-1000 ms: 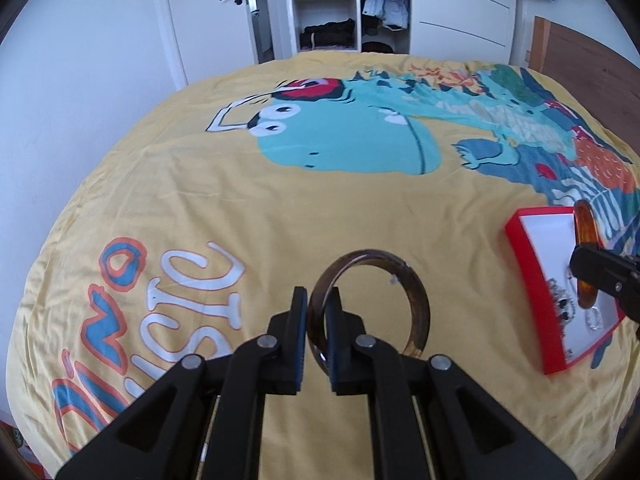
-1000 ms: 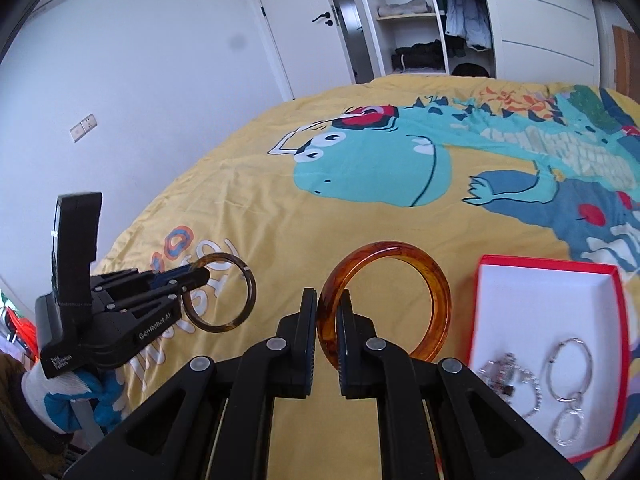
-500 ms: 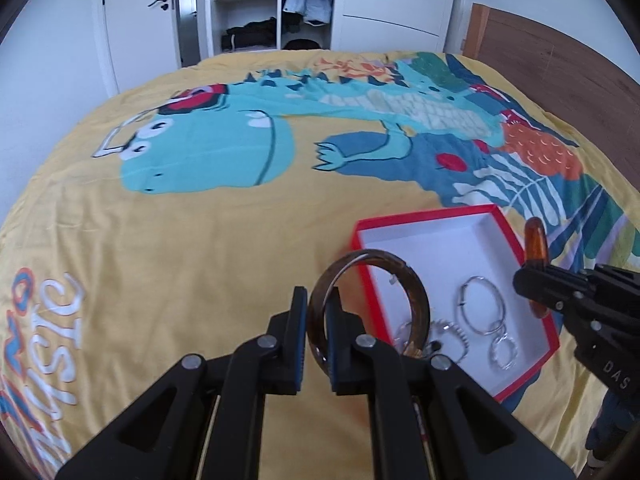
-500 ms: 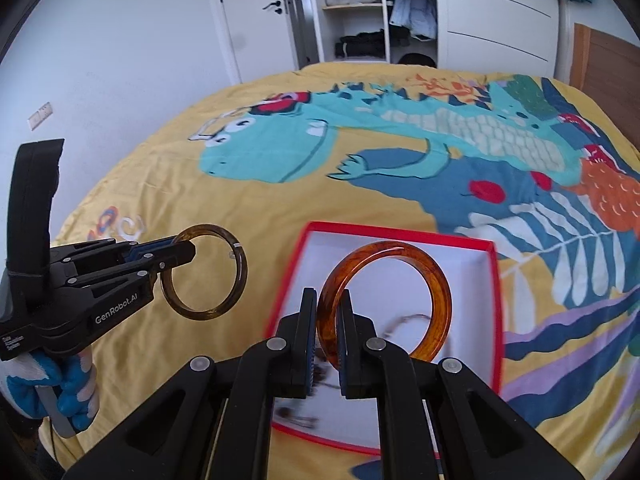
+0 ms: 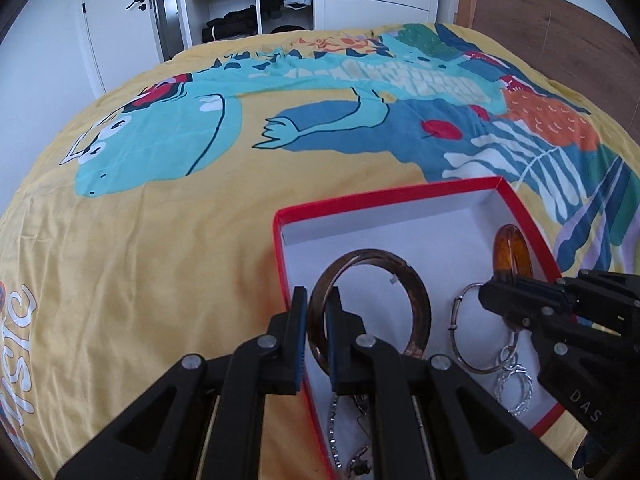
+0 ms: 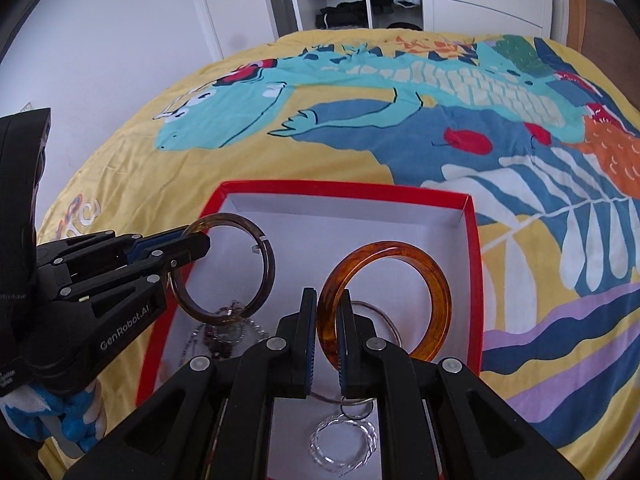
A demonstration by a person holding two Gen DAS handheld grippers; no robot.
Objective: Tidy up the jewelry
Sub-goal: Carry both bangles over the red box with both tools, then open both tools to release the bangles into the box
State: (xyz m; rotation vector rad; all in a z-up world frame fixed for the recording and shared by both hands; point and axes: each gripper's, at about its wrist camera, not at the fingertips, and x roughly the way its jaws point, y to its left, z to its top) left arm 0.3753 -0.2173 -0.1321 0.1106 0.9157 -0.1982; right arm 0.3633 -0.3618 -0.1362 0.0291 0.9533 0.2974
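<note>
My left gripper is shut on a dark brown bangle, held upright over the left part of the red box with a white inside. The right wrist view shows that gripper and bangle at the box's left rim. My right gripper is shut on an amber bangle over the middle of the box. From the left it appears edge-on with its bangle. Silver rings and a beaded chain lie in the box.
The box sits on a yellow bedspread with a dinosaur print. A wooden headboard stands at the right, an open wardrobe and a door beyond the bed. A blue-and-white glove holds the left gripper.
Both grippers have swung across the bed and sunk, each still holding its bangle. They now hang over the inside of the red box instead of beside it.
</note>
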